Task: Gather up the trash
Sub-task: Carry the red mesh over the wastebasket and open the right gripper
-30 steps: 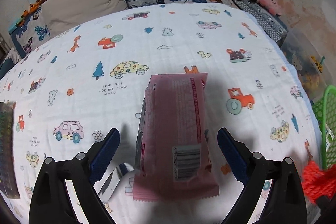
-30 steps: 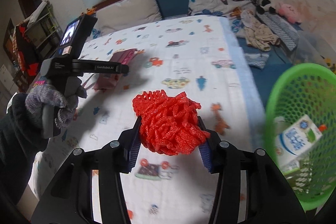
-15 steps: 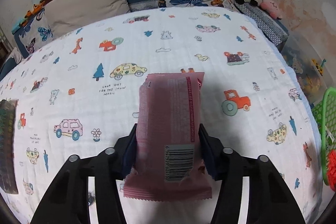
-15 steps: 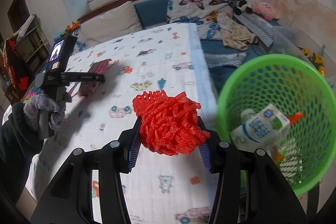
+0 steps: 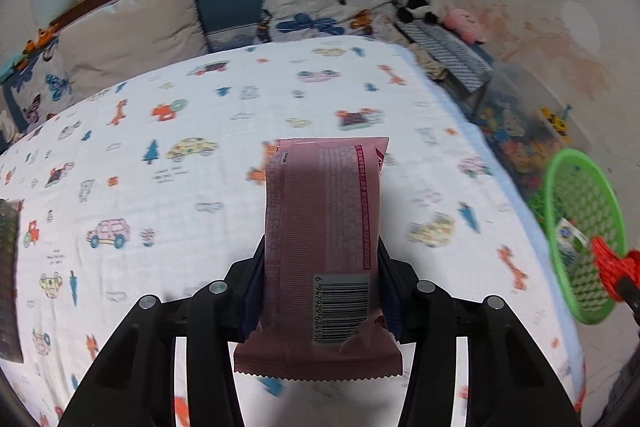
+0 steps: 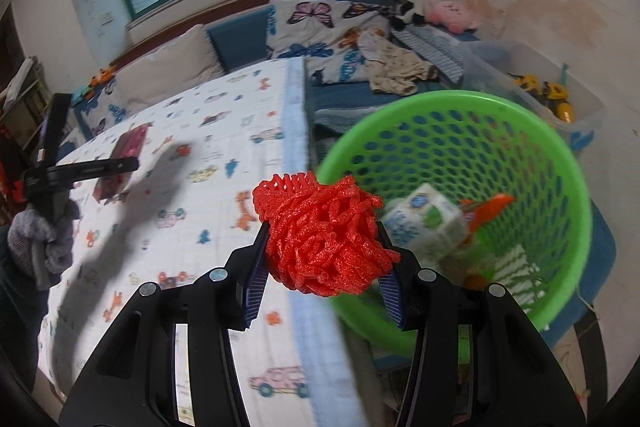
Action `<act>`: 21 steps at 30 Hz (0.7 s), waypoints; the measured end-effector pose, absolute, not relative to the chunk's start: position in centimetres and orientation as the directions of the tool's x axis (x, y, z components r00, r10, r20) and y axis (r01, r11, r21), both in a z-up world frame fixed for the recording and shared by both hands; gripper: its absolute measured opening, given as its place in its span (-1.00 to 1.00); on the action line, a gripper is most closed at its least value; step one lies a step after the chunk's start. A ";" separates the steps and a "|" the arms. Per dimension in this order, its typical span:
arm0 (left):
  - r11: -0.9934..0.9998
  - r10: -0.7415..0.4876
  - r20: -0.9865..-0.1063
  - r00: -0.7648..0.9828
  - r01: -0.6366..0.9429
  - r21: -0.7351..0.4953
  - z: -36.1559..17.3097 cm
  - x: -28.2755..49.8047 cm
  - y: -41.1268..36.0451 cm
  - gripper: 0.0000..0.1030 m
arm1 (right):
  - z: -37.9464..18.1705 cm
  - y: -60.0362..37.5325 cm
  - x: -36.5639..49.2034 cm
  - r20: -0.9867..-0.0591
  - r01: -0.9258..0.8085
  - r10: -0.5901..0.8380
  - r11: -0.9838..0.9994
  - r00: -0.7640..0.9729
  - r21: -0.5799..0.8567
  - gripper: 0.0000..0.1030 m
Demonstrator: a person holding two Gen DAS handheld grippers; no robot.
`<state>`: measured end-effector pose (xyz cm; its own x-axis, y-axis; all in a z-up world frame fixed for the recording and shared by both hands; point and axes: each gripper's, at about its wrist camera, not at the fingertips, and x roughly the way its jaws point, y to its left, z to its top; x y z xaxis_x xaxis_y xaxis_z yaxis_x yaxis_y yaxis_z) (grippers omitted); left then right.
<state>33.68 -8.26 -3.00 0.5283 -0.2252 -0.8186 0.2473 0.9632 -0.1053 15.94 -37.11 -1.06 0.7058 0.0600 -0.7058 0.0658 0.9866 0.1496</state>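
Pink wrapper (image 5: 324, 251) barcode: 6 947929 624150

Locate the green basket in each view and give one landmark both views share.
Left wrist: green basket at the right edge, beyond the bed.
Right wrist: green basket fills the right half, behind the red foam net.
Shared landmark: butterfly pillow.

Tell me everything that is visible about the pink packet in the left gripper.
The pink packet is a flat, glossy pouch that looks like plastic film, with zigzag-cut ends. Its back faces the camera: fine print, a darker pink strip down the right side, and a white barcode near the lower end. It stands lengthwise, pointing away, lifted off the patterned sheet. The left gripper holds its lower half, jaws closing on both long edges, pads pressing. The right wrist view shows it small and blurred.
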 end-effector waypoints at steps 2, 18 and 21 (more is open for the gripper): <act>0.954 -0.252 -0.812 0.526 0.274 -0.119 -2.5 33.0 -9.2 -0.09 | -1.1 -38.2 15.7 -0.707 0.089 0.041 0.985 0.706 0.146 -0.04; 0.857 -0.403 -0.771 0.493 0.499 -0.129 1.6 27.6 -20.6 -0.09 | -1.5 -45.9 14.6 -0.714 0.278 -0.108 0.953 0.692 0.124 0.00; 0.837 -0.426 -0.770 0.475 0.529 -0.137 1.9 27.0 -22.6 -0.09 | -1.7 -46.3 14.7 -0.715 0.289 -0.127 0.951 0.688 0.109 0.03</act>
